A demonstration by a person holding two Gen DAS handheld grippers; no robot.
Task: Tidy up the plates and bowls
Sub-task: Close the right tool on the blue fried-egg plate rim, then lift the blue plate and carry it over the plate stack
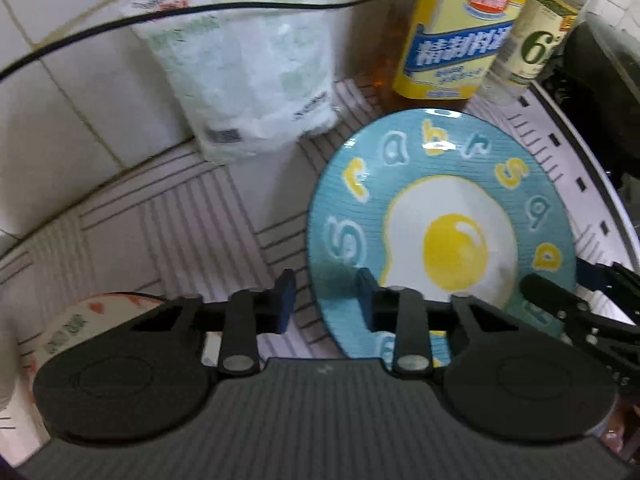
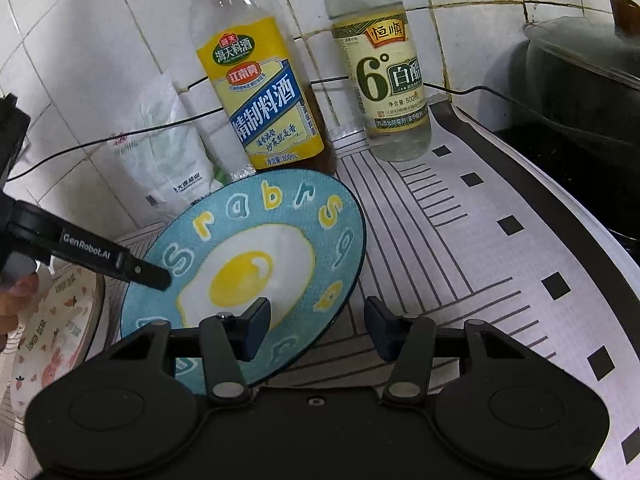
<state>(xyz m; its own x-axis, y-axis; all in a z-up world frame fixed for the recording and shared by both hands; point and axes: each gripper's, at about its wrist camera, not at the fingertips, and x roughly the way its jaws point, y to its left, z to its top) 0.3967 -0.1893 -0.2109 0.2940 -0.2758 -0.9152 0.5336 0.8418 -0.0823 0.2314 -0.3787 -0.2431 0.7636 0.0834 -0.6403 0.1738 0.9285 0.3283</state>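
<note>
A blue plate with a fried-egg picture and letters lies on the striped mat. My left gripper straddles its left rim with a narrow gap. One pad is over the plate's face, the other just outside, and a thin strip of mat shows between that pad and the rim. One of its fingers also reaches over the rim in the right wrist view. My right gripper stands open around the plate's near right rim without touching it. A white patterned bowl sits left of the plate.
Behind the plate stand a yellow-labelled cooking wine bottle, a white vinegar bottle and a white bag against the tiled wall. A black cable runs along the wall. A dark lidded pot stands at the right.
</note>
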